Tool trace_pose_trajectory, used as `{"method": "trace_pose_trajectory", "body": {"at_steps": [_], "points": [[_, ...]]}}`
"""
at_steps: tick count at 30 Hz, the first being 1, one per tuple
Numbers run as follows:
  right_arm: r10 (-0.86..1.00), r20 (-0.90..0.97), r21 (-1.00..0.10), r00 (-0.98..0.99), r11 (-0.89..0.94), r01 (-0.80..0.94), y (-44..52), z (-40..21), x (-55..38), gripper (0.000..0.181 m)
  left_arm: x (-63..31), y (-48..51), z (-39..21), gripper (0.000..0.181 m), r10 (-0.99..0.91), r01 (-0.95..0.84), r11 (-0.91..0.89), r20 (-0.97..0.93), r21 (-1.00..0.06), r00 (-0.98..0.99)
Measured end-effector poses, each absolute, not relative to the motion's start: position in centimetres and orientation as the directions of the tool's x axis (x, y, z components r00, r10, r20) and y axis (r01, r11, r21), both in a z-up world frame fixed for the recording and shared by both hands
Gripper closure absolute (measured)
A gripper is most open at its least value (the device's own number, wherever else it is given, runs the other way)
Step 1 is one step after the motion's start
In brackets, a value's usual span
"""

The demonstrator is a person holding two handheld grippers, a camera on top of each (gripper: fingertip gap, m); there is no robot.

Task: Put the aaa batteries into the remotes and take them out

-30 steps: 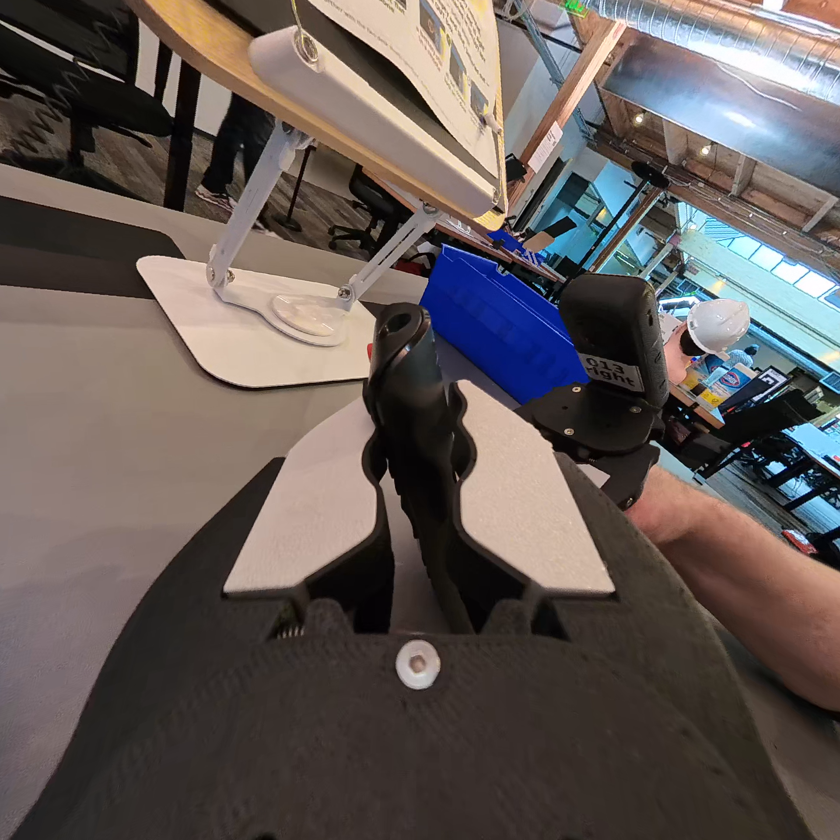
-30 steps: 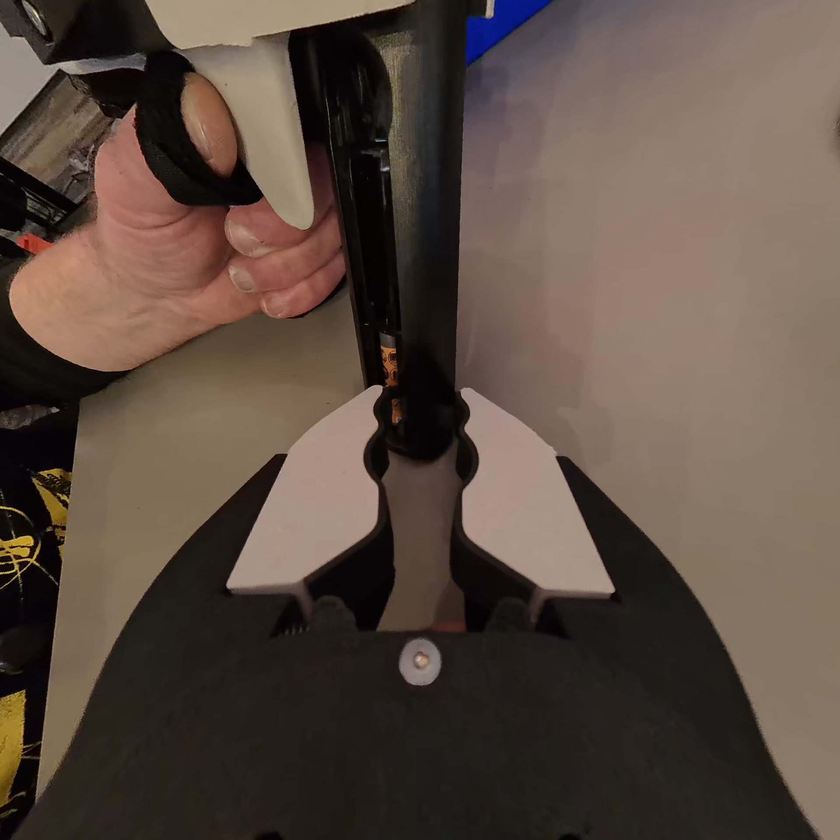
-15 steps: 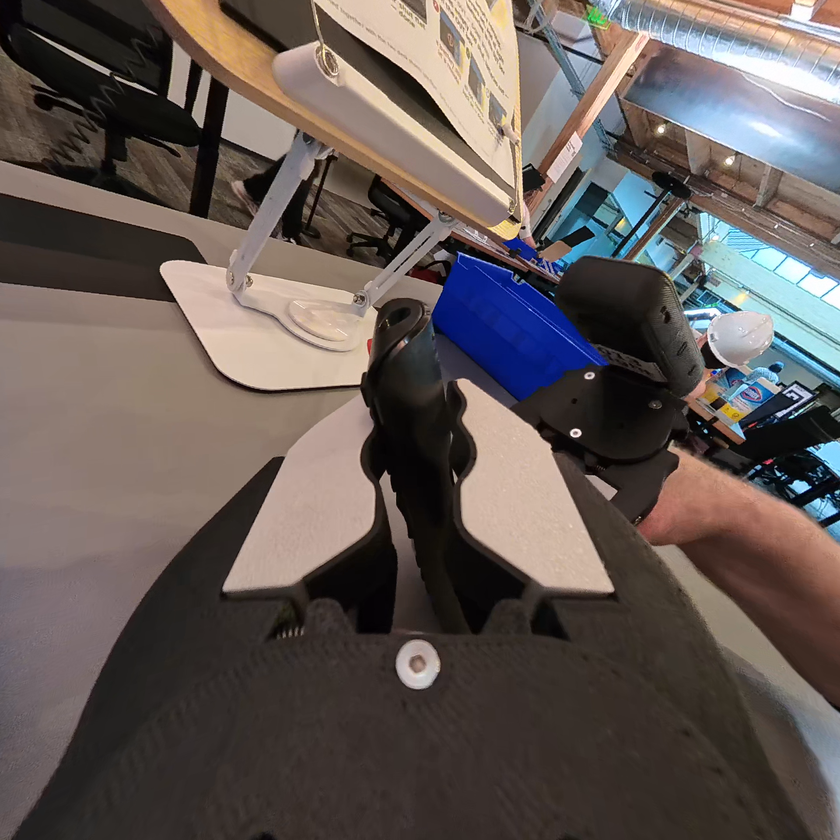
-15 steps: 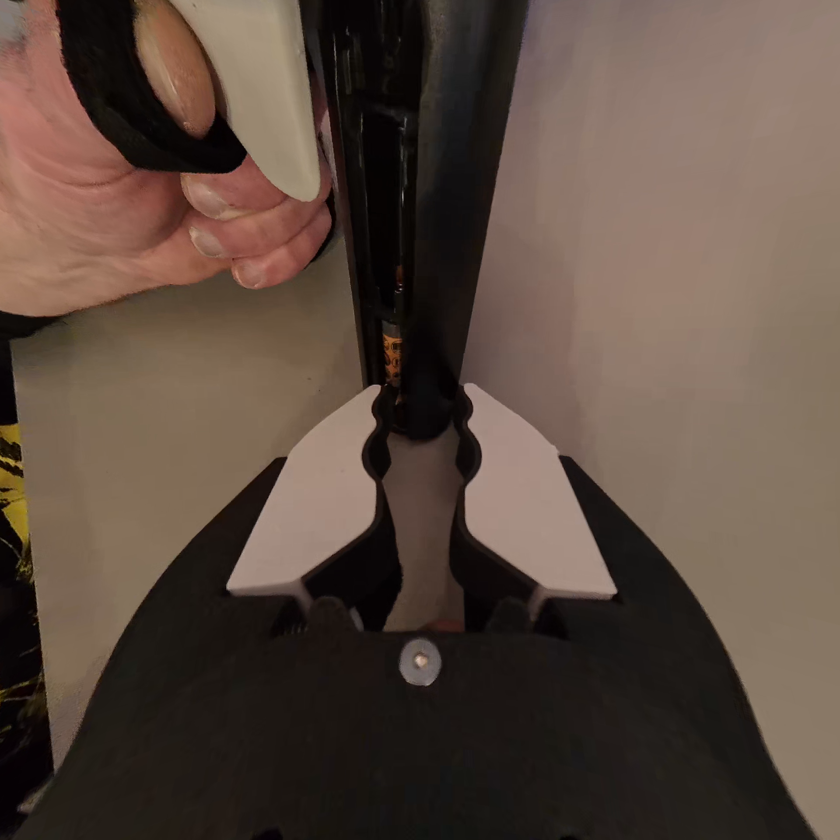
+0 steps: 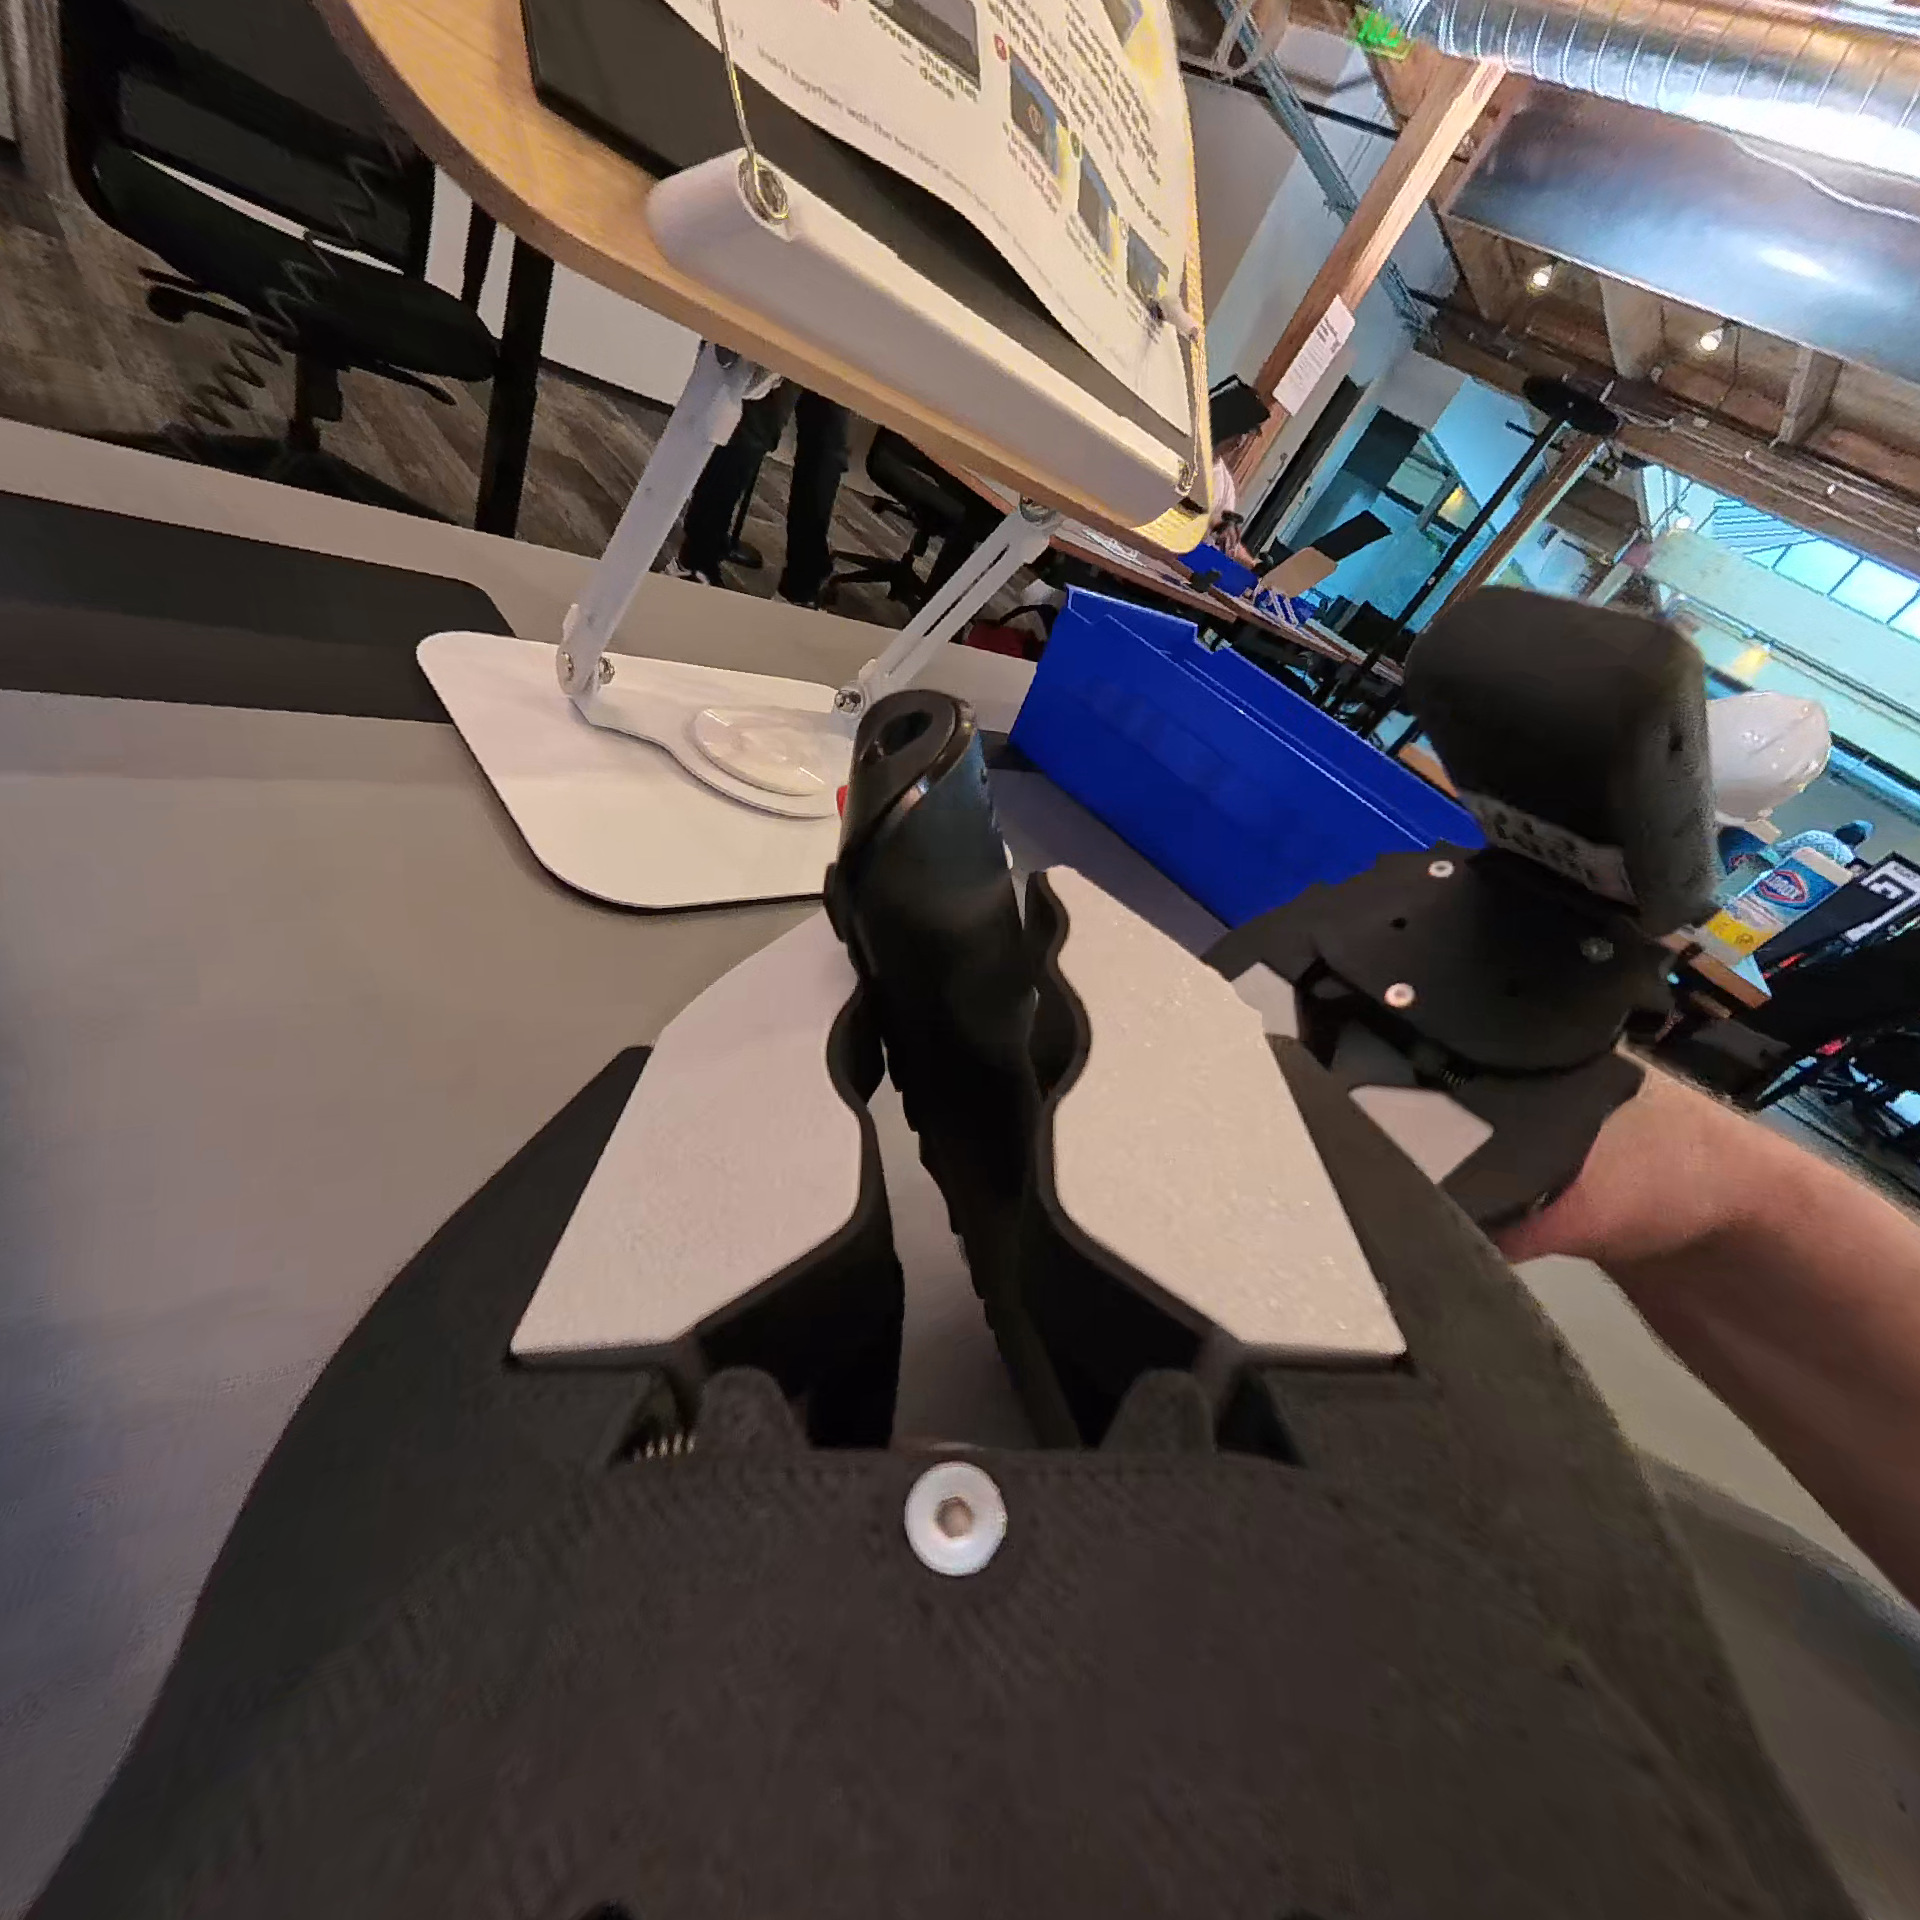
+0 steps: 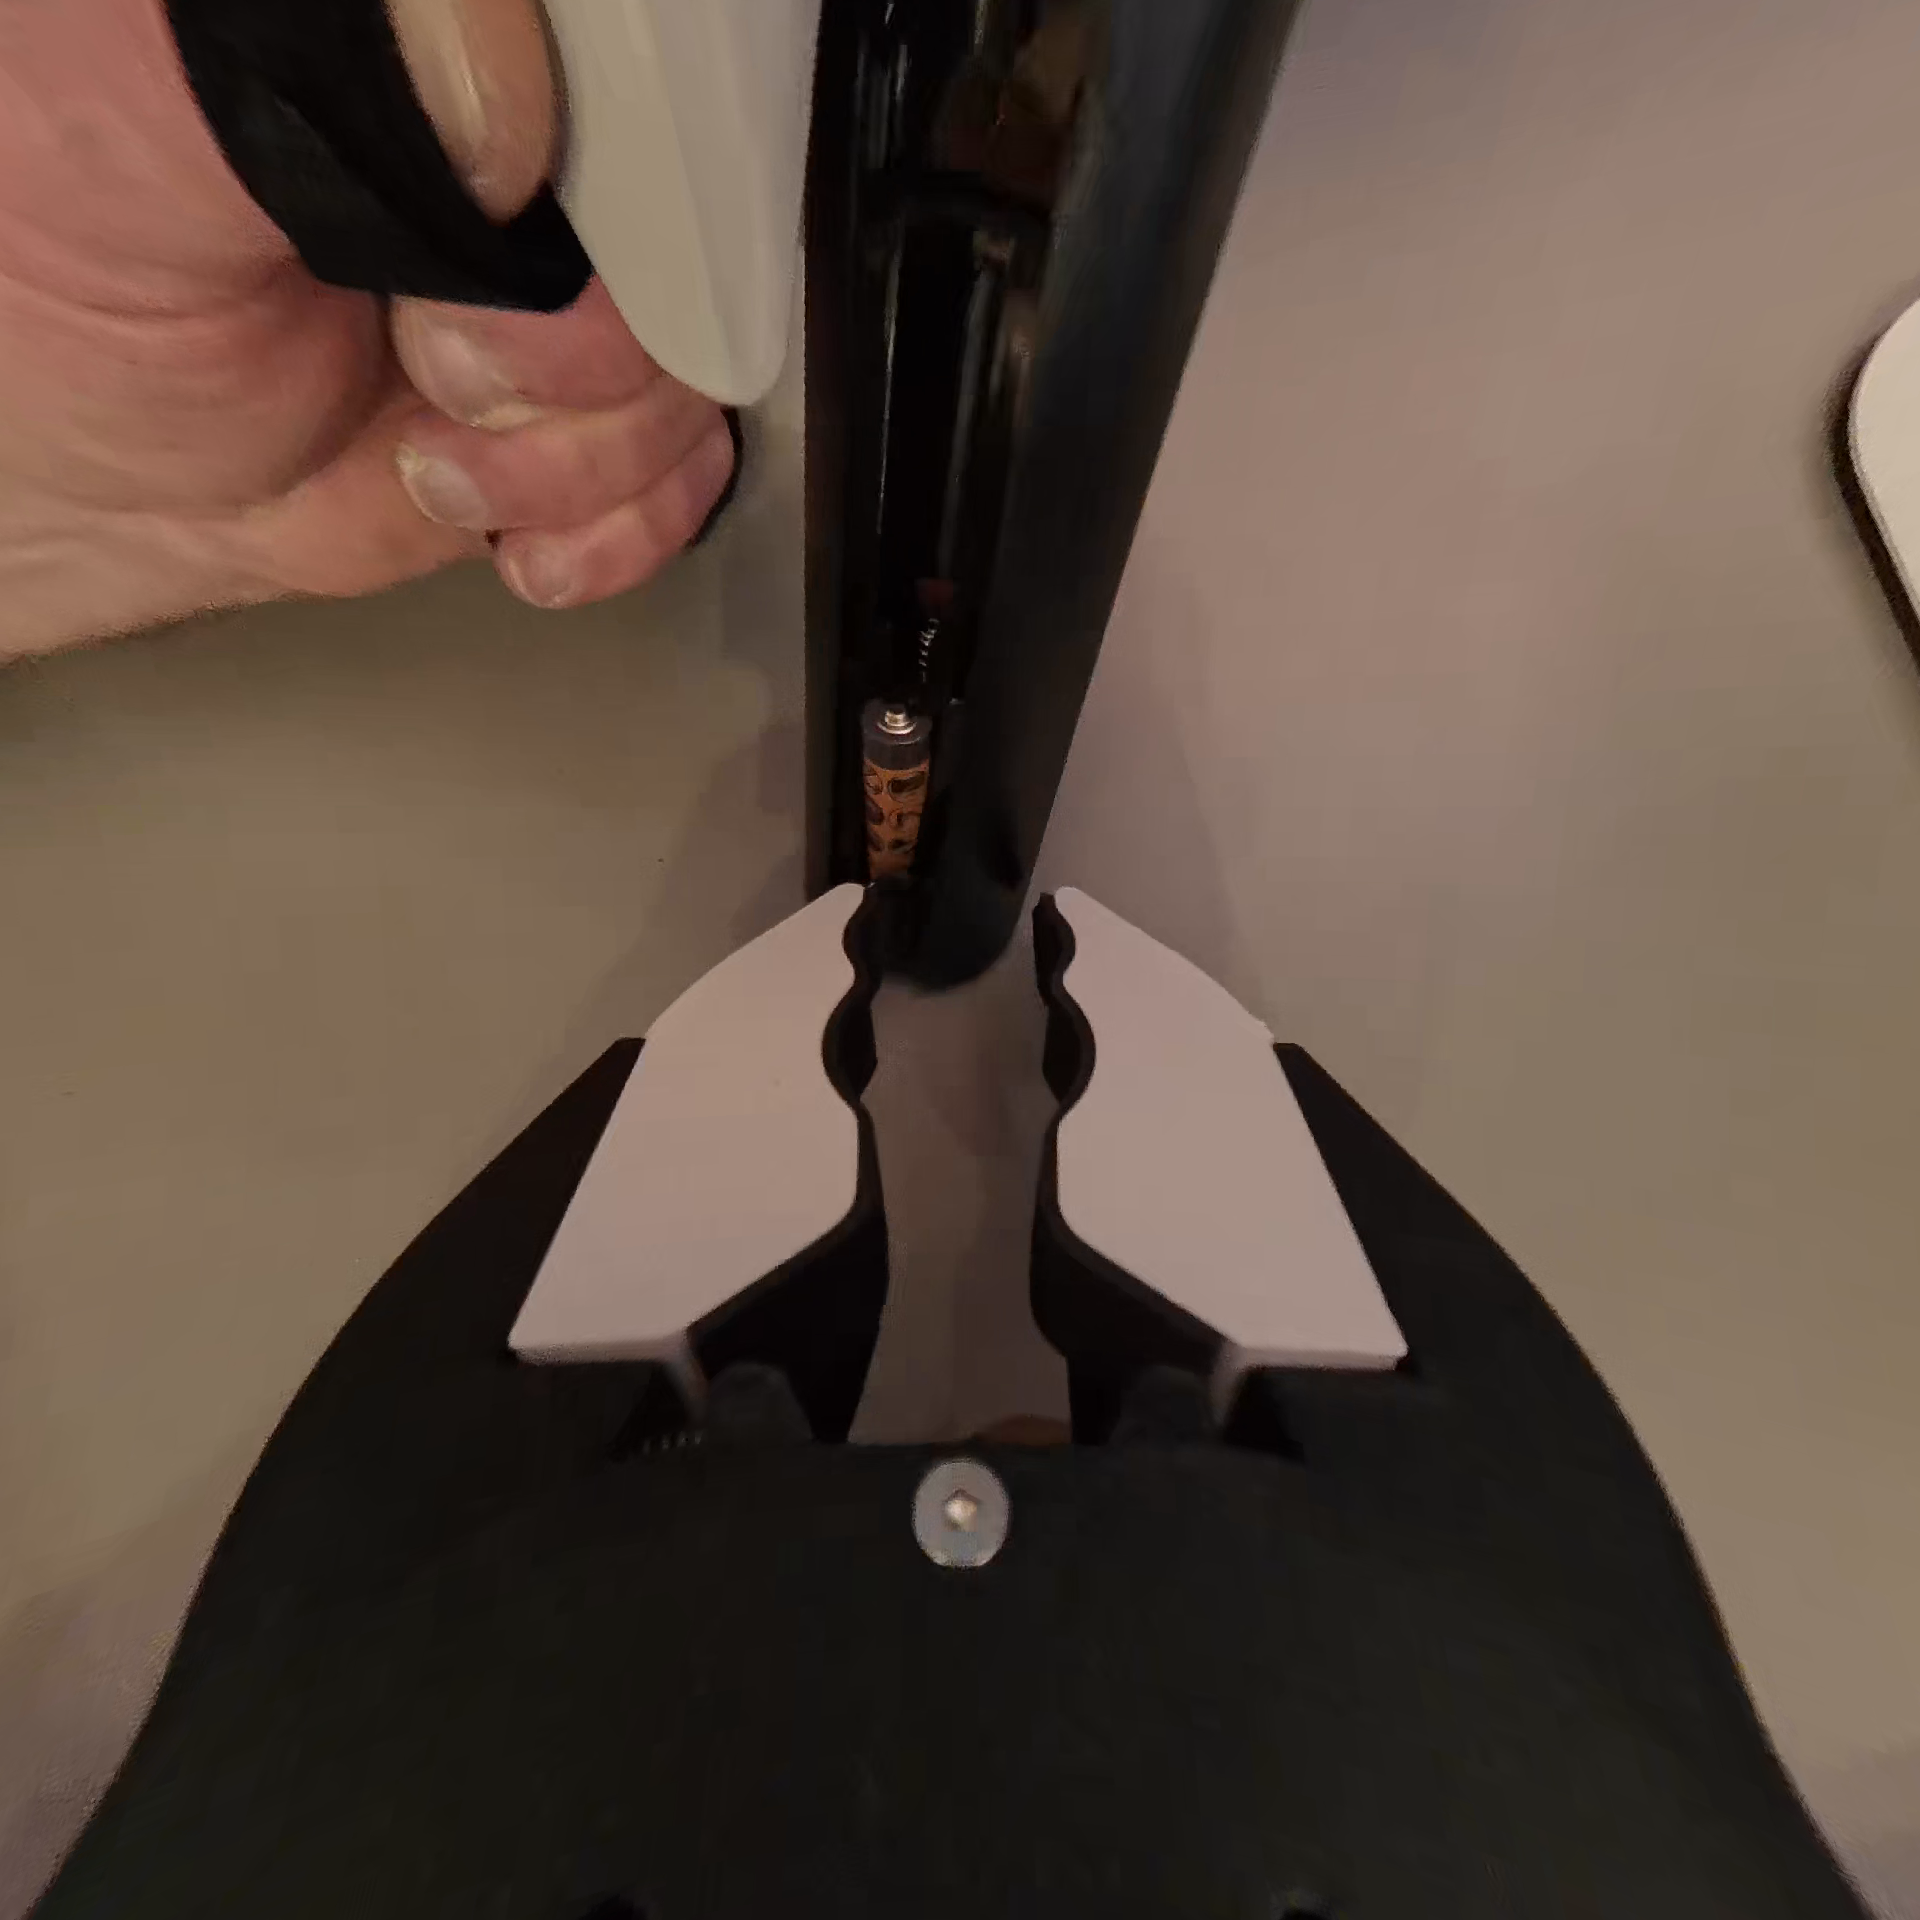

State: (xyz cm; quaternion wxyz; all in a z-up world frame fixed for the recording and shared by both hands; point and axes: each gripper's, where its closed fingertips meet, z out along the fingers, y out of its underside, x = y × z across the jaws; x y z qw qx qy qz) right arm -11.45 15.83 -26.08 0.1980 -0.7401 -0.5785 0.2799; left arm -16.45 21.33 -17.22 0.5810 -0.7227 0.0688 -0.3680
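Observation:
My left gripper (image 5: 940, 935) is shut on a black remote (image 5: 925, 831) and holds it tilted above the grey table. In the right wrist view the remote (image 6: 1049, 520) runs upward from my right gripper (image 6: 951, 904), with its battery compartment open toward the camera. A copper-and-black AAA battery (image 6: 894, 790) sits in the lower end of the compartment, its silver terminal up, with a spring above it. My right gripper is open; its fingertips flank the remote's end with a small gap. The right gripper's black body (image 5: 1475, 956) shows beside the left one.
A hand (image 6: 260, 364) with a black strap grips the left gripper's white trigger (image 6: 707, 208). A white stand base (image 5: 644, 769) carries a tilted board with a printed sheet. A blue bin (image 5: 1195, 769) stands behind. A black mat (image 5: 208, 623) lies far left. Across from one pair of fingers to the other is roughly 12 cm.
My right gripper's jaws have opened off the remote's end. The battery's upper end and terminal now show in the compartment. The left gripper still holds the remote.

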Motion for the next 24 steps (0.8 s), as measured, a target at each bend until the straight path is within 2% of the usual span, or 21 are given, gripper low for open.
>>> {"method": "trace_pose_trajectory", "body": {"at_steps": [3,6,12,14,24], "points": [[0.917,-0.345,-0.716,0.201,-0.396,0.575,16.6,-23.4,-11.8,0.15,-16.2,21.3,-17.0,0.155,-0.531,0.329,-0.306,0.447,-0.894,0.72],[0.864,-0.457,-0.718,0.211,-0.499,0.485,17.2,-22.3,-12.5,0.139,-15.5,21.0,-16.4,0.155,-0.549,0.3,-0.275,0.405,-0.914,0.731],[0.834,-0.511,-0.674,0.207,-0.539,0.505,17.0,-23.3,-13.0,0.144,-15.2,20.7,-16.1,0.156,-0.564,0.267,-0.253,0.366,-0.93,0.741],[0.829,-0.524,-0.664,0.197,-0.542,0.515,16.7,-23.2,-13.0,0.152,-15.1,20.6,-16.0,0.156,-0.565,0.26,-0.246,0.356,-0.934,0.744],[0.845,-0.495,-0.626,0.204,-0.509,0.59,15.7,-23.3,-10.6,0.151,-14.9,20.5,-16.0,0.155,-0.574,0.258,-0.246,0.355,-0.934,0.737]]}}
